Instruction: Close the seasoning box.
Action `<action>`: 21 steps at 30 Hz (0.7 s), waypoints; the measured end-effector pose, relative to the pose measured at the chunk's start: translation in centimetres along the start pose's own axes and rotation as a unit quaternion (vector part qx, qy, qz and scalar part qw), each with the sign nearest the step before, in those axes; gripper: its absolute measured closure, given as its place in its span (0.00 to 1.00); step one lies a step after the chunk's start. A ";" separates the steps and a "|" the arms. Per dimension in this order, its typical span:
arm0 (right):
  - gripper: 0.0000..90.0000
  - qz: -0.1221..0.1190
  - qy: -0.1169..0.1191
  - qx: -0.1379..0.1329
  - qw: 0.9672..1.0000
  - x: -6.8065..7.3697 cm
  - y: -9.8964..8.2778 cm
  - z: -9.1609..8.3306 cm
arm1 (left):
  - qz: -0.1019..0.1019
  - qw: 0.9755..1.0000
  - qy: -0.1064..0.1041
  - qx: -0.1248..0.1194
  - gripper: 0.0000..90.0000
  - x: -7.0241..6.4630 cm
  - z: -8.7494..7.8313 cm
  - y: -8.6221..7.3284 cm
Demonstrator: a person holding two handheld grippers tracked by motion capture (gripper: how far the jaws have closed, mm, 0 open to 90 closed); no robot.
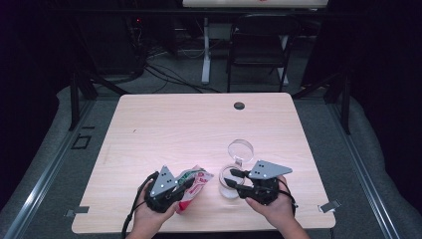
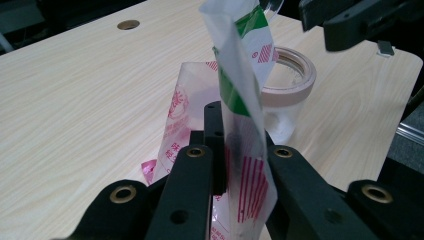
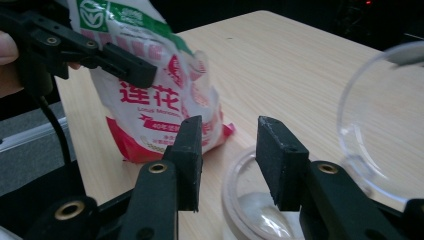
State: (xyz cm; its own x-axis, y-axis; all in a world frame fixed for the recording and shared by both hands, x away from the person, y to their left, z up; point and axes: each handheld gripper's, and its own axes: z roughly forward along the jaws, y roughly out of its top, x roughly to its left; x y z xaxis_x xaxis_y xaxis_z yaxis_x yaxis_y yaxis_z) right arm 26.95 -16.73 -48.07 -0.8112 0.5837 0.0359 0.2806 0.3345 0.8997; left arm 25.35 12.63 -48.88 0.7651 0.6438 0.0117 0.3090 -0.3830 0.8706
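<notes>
A white plastic bag (image 1: pixel 199 181) with red and green print is pinched near its top in my left gripper (image 1: pixel 188 183), which is shut on it at the table's front. In the left gripper view the bag (image 2: pixel 240 75) rises between the black jaws of the left gripper (image 2: pixel 239 155). Just to its right stands a clear jar (image 1: pixel 227 192) with its round hinged lid (image 1: pixel 241 148) swung open behind it. My right gripper (image 1: pixel 231 178) hovers over the jar's mouth (image 3: pixel 245 200). The right gripper (image 3: pixel 227 145) has its jaws apart with nothing between the pads. The bag (image 3: pixel 155 95) hangs just left of them.
The wooden table (image 1: pixel 199 119) has a cable hole (image 1: pixel 239 105) near its far edge. A black folding chair (image 1: pixel 259 45) and a white desk leg (image 1: pixel 205 50) stand beyond it, with cables on the floor.
</notes>
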 end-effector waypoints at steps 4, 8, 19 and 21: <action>0.73 -0.015 0.017 0.011 1.000 0.6 0.6 1.2 | -0.007 1.000 -0.004 -0.002 0.96 0.0 -0.1 -0.1; 0.73 -0.020 0.029 0.014 0.999 0.7 1.3 2.2 | -0.007 1.000 -0.005 0.000 0.96 -0.1 -0.1 0.0; 0.72 -0.036 0.040 0.041 0.998 1.0 1.5 4.8 | -0.007 1.000 -0.004 -0.002 0.96 -0.2 0.0 0.0; 0.72 -0.039 0.039 0.040 0.998 1.1 1.6 4.9 | -0.007 1.000 -0.005 -0.002 0.96 -0.2 0.0 0.0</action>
State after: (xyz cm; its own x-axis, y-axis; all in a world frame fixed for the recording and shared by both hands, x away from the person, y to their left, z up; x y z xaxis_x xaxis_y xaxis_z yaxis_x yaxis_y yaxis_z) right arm 29.01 -11.92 -48.77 -0.8687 0.4954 0.0029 0.2516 0.4363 0.8639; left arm 25.18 12.48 -48.84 0.7666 0.6420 -0.0058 0.3173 -0.3710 0.8727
